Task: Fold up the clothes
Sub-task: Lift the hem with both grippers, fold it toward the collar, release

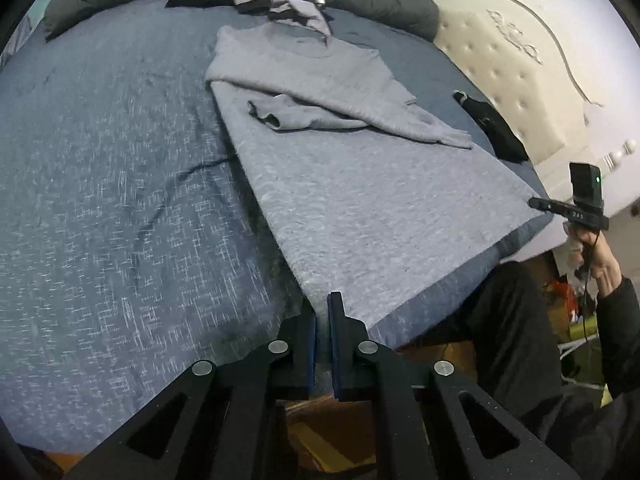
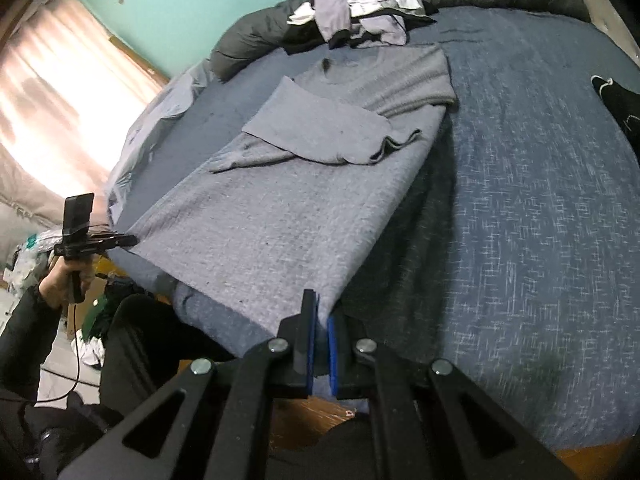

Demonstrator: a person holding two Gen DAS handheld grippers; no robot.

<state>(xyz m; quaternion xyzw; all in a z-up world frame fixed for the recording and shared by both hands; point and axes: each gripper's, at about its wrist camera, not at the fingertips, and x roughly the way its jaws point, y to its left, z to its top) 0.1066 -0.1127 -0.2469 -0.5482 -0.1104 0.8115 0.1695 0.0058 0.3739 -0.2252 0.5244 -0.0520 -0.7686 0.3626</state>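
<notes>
Opposed hem-corner views, shared sweater

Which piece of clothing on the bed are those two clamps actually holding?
The big grey sweater spread flat, pinched at its near hem corners by the left gripper and right gripper. The heaped clothes and black garment lie untouched.

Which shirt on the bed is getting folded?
Look at the big blue bed. Spread flat nearest its front edge lies the grey shirt, sleeves folded in. Unlike the crumpled clothes pile at the far side, a claw pinches each bottom corner.
</notes>
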